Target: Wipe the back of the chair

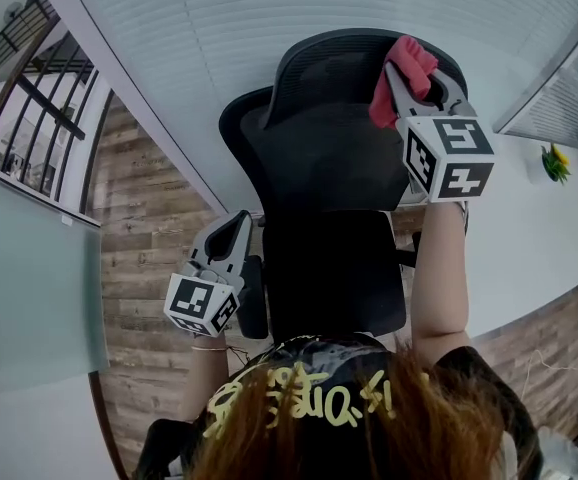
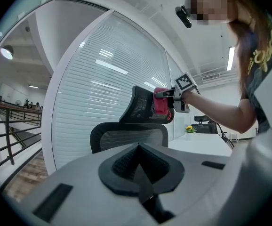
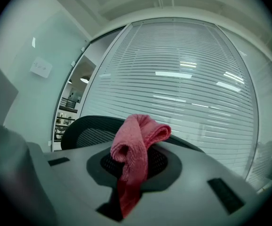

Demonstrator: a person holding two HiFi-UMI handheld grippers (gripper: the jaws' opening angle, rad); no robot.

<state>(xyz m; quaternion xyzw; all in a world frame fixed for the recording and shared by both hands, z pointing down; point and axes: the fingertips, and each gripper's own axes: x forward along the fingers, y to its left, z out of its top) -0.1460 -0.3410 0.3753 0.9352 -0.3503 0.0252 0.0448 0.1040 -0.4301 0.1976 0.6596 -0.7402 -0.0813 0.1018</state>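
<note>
Black mesh office chair (image 1: 324,168) at centre, headrest (image 1: 334,53) at 12 o'clock. Right gripper (image 1: 419,83) at 1 o'clock, jaws clamped on red cloth (image 1: 409,58) at headrest. Left gripper (image 1: 237,226) at 8 o'clock, jaws closed, empty.

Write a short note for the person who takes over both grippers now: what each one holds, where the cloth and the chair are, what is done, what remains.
Right gripper: shut on the red cloth, raised to the headrest of the black chair. The cloth seems to touch the headrest's top.
Left gripper: shut, empty, low beside the armrest.
Done: cloth is gripped and at the chair. How much is already wiped cannot be judged.
Left: wipe the headrest, then down the mesh back.
</note>
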